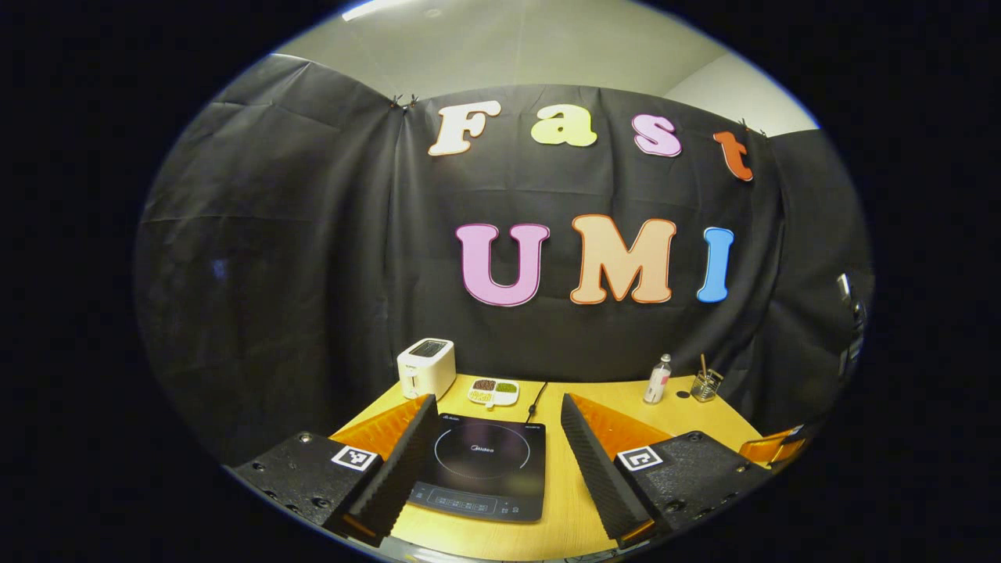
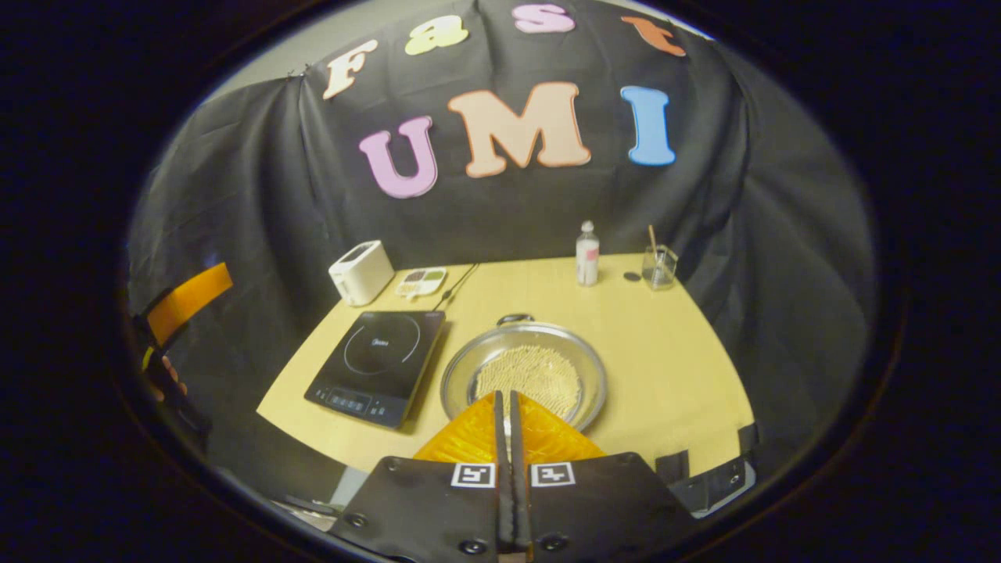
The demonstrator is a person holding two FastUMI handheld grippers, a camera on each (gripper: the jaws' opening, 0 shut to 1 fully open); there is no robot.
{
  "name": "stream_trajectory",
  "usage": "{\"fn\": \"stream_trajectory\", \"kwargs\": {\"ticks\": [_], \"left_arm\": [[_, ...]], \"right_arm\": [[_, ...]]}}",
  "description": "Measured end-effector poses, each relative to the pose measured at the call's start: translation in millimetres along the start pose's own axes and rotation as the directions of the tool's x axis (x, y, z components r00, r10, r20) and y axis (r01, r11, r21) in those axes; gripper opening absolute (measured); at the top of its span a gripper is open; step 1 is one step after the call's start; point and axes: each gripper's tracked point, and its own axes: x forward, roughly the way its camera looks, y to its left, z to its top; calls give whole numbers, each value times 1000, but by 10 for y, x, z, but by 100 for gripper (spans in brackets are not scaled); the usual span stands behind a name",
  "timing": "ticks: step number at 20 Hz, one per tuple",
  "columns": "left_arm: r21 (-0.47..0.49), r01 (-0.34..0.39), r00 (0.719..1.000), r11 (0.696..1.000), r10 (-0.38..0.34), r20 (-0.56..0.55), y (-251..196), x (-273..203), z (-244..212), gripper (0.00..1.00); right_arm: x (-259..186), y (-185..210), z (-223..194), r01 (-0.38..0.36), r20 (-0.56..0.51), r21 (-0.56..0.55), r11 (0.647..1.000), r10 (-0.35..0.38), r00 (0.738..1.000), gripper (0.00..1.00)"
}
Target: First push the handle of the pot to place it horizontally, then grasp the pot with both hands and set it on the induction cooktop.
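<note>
A light wooden table (image 2: 665, 352) stands in a booth walled with black cloth. In the right gripper view, the pot (image 2: 524, 375), its bottom covered with pale grains, sits mid-table just right of the black induction cooktop (image 2: 379, 356). The right gripper (image 2: 507, 414), fingers clenched together on nothing, hovers at the pot's near rim. The left gripper (image 1: 493, 450), fingers spread wide, frames the cooktop. A white toaster (image 2: 361, 271), bottle (image 2: 587, 253) and glass (image 2: 659, 267) line the back edge.

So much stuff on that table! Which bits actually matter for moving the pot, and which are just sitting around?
For the job: pot, its handle, induction cooktop, left gripper, right gripper.

Just lying about: toaster, divided snack dish, bottle, glass with a stick.
</note>
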Motion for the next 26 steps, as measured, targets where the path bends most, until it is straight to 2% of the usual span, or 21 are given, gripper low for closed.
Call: {"fn": "stream_trajectory", "kwargs": {"ticks": [4, 5, 6, 7, 8, 11, 15, 16, 20, 26], "left_arm": [[7, -7, 1000, 1000, 7, -20, 86, 95, -77, 96], [11, -8, 1000, 1000, 9, -23, 110, 123, -88, 96], [15, -9, 1000, 1000, 9, -25, 130, 149, -95, 92], [19, -8, 1000, 1000, 8, -29, 146, 177, -109, 92], [22, -6, 999, 1000, 7, -32, 159, 205, -114, 96], [24, 6, 999, 1000, -5, -46, 173, 309, -163, 96], [30, 37, 998, 999, -35, -59, 162, 469, -181, 93], [35, 38, 998, 999, -36, -57, 175, 507, -175, 93], [54, 45, 997, 998, -41, -65, 227, 627, -206, 96], [34, 69, 994, 997, -66, -82, 297, 765, -299, 93]], "right_arm": [[166, 63, -432, -16, -148, 30, 999, 20, 989, 0], [211, 71, -504, -16, -176, 38, 999, 22, 984, 3], [243, 55, -576, -6, -203, 42, 999, 14, 979, 14], [277, 56, -612, -1, -222, 46, 999, 11, 975, 2], [316, 77, -657, 3, -237, 48, 999, 9, 972, 2], [438, 124, -779, 13, -284, 48, 999, 1, 959, 2], [583, 218, -1064, 2, -392, 51, 999, 18, 920, 3], [612, 244, -1120, -4, -420, 66, 998, 32, 907, 0], [734, 371, -1380, -12, -513, 139, 990, 82, 854, 2], [934, 296, -1594, 58, -586, 106, 993, 15, 810, 0]]}}
